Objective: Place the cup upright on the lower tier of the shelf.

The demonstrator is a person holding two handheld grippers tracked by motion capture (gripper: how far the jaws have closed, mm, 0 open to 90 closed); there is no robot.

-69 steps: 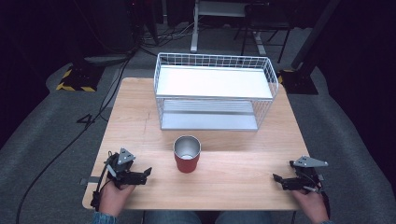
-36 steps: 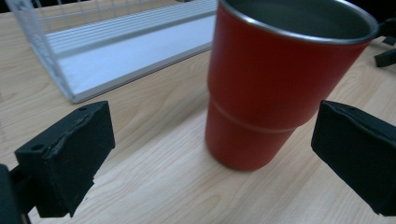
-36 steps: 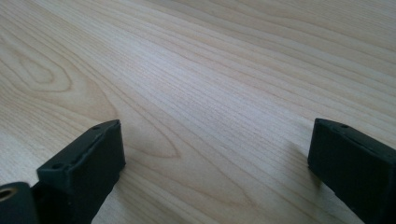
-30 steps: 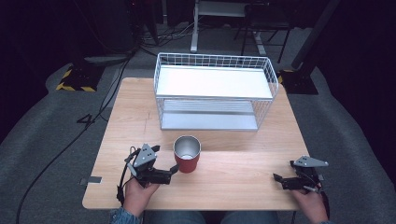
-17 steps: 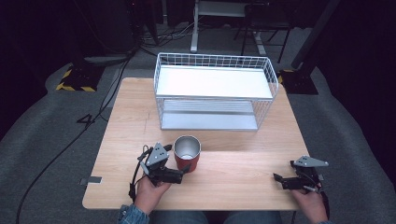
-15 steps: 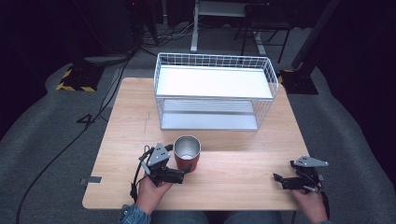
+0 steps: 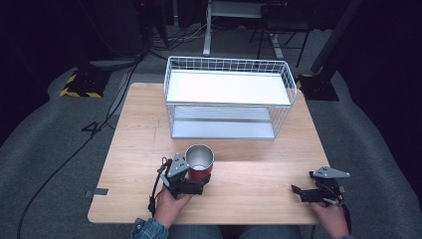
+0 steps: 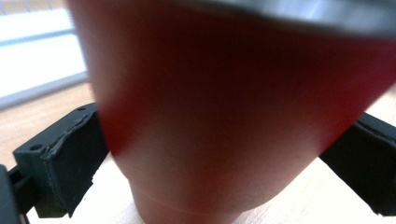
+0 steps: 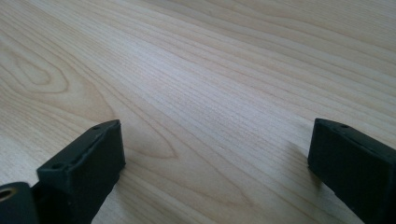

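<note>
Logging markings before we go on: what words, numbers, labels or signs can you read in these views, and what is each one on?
"4": a large dark figure on the grey floor, left of the wooden table.
Yellow and black hazard stripes, a sign without words, on the dark base farther back on the floor.
No readable print on the red cup, the white wire rack or either gripper.

Dark studio or lab: my wooden table [image 7: 259,194] on grey carpet [image 7: 45,149], floor cables [image 7: 99,124], hazard-striped stand base [image 7: 77,89] beyond far-left corner.
</note>
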